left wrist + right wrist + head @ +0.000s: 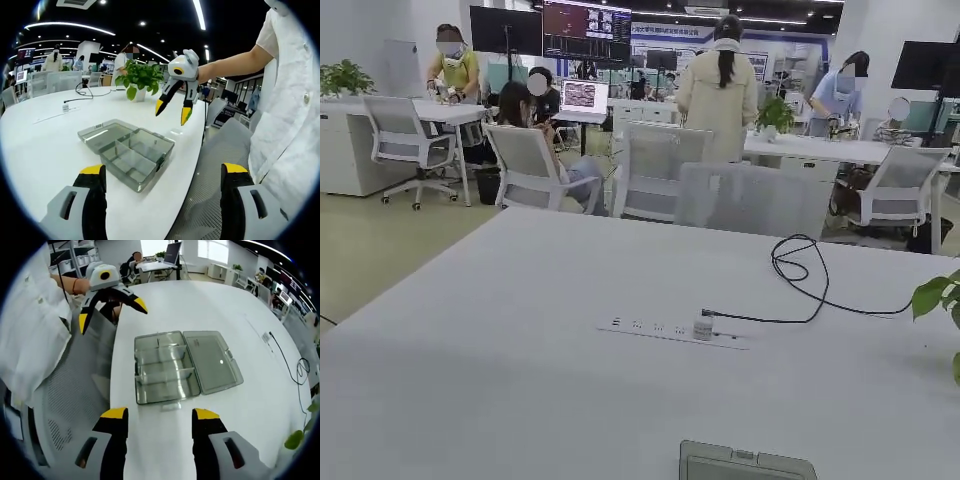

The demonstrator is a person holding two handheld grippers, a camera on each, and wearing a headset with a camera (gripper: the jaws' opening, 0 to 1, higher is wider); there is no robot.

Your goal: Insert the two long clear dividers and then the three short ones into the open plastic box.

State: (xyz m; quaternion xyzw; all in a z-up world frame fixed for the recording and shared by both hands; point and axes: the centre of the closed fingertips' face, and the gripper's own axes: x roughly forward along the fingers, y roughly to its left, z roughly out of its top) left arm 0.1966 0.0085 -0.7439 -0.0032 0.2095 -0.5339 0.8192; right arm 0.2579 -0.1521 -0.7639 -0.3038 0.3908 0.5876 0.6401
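Observation:
The clear plastic box (165, 367) lies open near the table's edge, its lid (212, 360) flat beside it. Clear dividers stand inside and split it into several compartments (127, 150). A small clear piece (170, 406) lies on the table just outside the box wall. My left gripper (162, 172) is open and empty, hanging off the table edge and facing the box. My right gripper (160, 414) is open and empty above the near side of the box. Each gripper shows in the other's view, the left gripper (112, 315) and the right gripper (172, 112), both open. A corner of the lid (745, 463) shows in the head view.
A power strip (670, 330) with a black cable (800, 275) lies mid-table. A potted plant (140, 80) stands behind the box. A grey mesh chair (75, 390) sits by the table edge beside my body. People and office chairs fill the room beyond.

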